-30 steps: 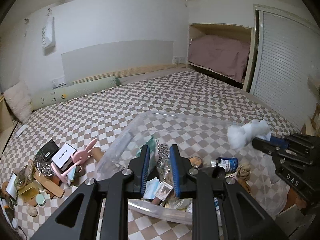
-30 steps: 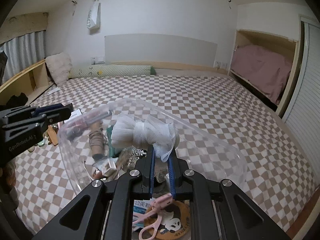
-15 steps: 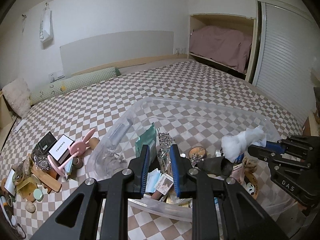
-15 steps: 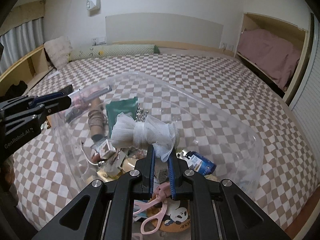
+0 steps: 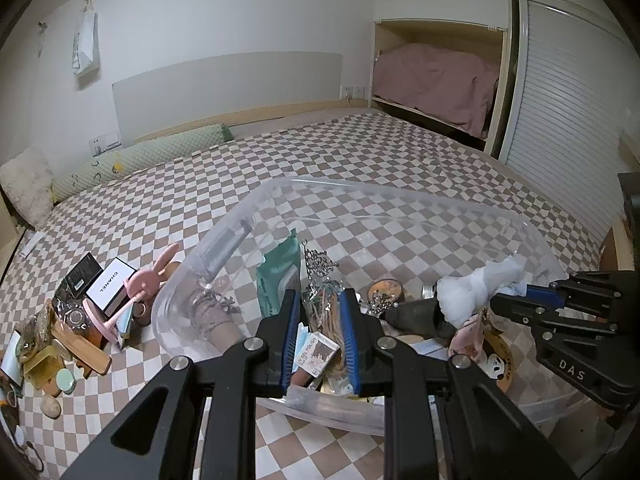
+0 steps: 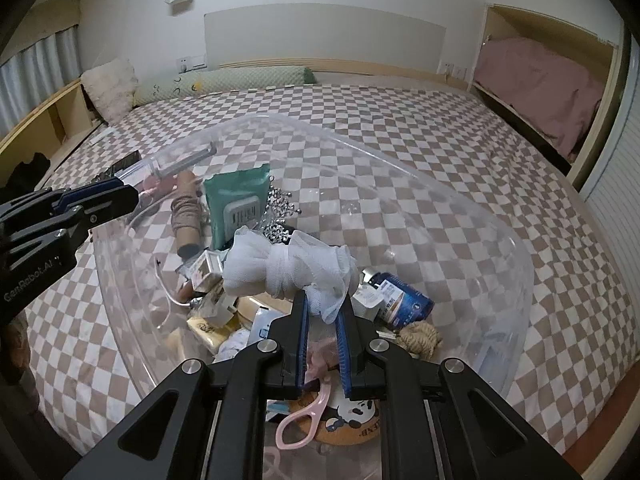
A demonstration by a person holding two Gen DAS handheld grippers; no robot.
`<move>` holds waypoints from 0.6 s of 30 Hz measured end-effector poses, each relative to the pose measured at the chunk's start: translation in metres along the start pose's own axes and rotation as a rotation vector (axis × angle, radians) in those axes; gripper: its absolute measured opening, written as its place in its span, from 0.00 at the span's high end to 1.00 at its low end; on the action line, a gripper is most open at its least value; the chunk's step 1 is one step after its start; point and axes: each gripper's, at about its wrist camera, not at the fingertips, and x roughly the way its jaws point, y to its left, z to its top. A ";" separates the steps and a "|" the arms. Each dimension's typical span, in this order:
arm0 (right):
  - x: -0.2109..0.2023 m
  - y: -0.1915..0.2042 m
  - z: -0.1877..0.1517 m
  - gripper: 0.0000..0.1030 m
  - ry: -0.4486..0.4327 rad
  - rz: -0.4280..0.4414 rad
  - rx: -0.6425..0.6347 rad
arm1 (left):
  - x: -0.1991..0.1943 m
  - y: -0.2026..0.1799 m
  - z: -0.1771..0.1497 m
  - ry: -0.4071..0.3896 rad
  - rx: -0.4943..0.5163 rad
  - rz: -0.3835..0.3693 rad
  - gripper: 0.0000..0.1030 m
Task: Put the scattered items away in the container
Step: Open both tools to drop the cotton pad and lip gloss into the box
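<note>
Pink, a rabbit-eared stand (image 5: 138,284) and a white box (image 5: 110,286) are lying among the clutter left of the clear container (image 5: 400,196). I am holding the left gripper (image 5: 320,300) at its near-left rim with the pads a little apart, and I cannot tell whether they are pinching that rim. Right of it, my right gripper (image 6: 322,300) is clamping a white mesh bundle (image 6: 280,268) above the items filling the container.

Black skeletal left gripper (image 5: 319,330) and right gripper (image 6: 322,334) at lower centre of frame, with blue pads on jaws, silver screws, white lettering "DAS" and "GenRobot.AI".
</note>
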 end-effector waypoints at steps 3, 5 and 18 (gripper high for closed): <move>0.003 -0.001 -0.002 0.86 0.015 0.004 0.002 | 0.001 0.001 -0.002 0.009 -0.010 0.003 0.78; 0.004 -0.001 -0.003 0.78 0.028 -0.002 0.005 | 0.002 0.003 -0.003 0.009 -0.021 0.006 0.58; -0.019 0.003 -0.005 0.21 -0.068 -0.052 0.013 | -0.010 0.018 -0.012 -0.023 -0.054 0.029 0.21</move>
